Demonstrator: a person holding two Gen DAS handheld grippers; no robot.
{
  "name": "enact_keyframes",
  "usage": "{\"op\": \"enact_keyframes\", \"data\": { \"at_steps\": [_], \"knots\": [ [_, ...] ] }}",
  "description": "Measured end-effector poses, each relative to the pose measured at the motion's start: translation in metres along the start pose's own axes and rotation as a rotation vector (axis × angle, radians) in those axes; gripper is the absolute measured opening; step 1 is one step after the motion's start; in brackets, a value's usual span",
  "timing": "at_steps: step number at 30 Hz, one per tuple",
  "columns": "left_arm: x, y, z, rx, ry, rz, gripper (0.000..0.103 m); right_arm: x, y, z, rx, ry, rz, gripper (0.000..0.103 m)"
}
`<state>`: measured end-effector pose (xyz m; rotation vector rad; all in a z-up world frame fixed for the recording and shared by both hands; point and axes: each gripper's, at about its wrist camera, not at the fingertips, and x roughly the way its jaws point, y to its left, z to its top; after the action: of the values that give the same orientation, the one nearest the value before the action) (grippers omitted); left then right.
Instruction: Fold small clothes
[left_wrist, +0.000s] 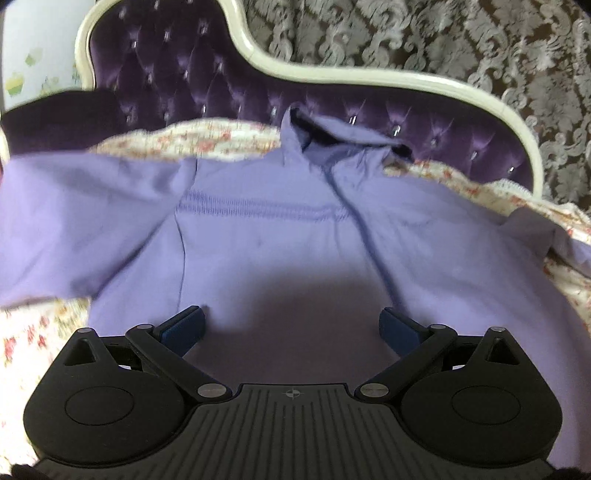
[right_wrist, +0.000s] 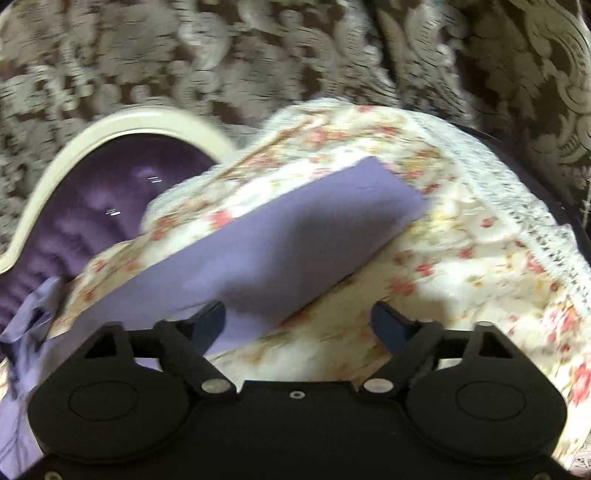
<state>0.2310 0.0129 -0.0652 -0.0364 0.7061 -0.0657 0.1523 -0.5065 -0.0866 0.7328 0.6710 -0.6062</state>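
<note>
Right wrist view, lilac sleeve (right_wrist: 295, 236) just ahead of spread right claw (right_wrist: 297, 317)

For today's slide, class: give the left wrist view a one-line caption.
Open left gripper above a lilac top spread on a floral cover.

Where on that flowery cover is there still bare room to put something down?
Bare floral cover lies to the right of the lilac sleeve, out to the lace edge. A smaller patch shows below the other sleeve. The middle is crowded: the lilac top spreads across it to the purple headboard.
</note>
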Motion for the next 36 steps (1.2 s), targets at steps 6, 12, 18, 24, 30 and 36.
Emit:
{"op": "enact_keyframes", "data": {
  "at_steps": [6, 12, 18, 24, 30, 36],
  "knots": [
    [0.004, -0.001, -0.007, 0.023, 0.002, 0.011, 0.103, 0.014, -0.020, 0.012, 0.055, -0.059, 0.019, 0.057],
    [0.006, 0.001, -0.008, 0.011, 0.007, 0.002, 0.103, 0.027, -0.033, 0.026, 0.131, -0.059, 0.055, 0.014],
    [0.007, 0.000, -0.009, 0.012, 0.007, 0.005, 0.103, -0.007, -0.004, 0.063, 0.013, -0.140, 0.066, 0.011],
    [0.007, 0.001, -0.009, 0.012, 0.003, 0.004, 0.103, -0.056, 0.072, 0.115, -0.172, -0.291, 0.098, 0.011],
    [0.007, 0.000, -0.008, 0.009, 0.001, 0.002, 0.103, -0.084, 0.190, 0.110, -0.417, -0.358, 0.248, 0.011],
    [0.006, 0.000, -0.008, 0.002, -0.001, -0.004, 0.103, -0.103, 0.305, 0.050, -0.610, -0.329, 0.500, 0.011]
  ]
}}
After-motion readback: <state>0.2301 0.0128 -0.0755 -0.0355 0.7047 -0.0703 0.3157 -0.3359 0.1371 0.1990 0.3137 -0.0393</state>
